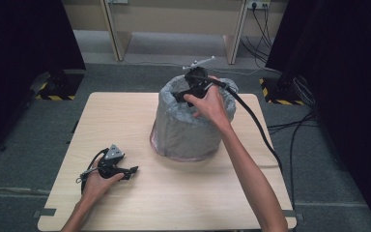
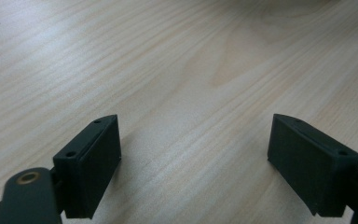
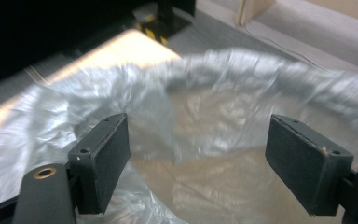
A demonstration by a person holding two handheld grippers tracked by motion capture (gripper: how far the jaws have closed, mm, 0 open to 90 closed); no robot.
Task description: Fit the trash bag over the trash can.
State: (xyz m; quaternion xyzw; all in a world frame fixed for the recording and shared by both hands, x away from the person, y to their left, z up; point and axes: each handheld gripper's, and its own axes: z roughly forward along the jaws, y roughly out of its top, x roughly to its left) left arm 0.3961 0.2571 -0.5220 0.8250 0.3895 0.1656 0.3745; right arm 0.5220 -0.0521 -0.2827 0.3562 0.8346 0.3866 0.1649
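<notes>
The right claw [image 3: 198, 163] hangs wide and empty over the mouth of a bin [image 1: 186, 130] lined with a grey bag [image 3: 135, 93], mid-surface [image 1: 125, 203]. The left claw [image 2: 196, 163] rests wide, empty, well apart. A jaw snagging the loose liner could drag it off the rim.

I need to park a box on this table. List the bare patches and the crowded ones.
Bare: the table left of the lined bin, and the near edge between the forearms. Crowded: the bin's mouth, where the right tool hovers open, and the near-left corner with the left tool.
</notes>
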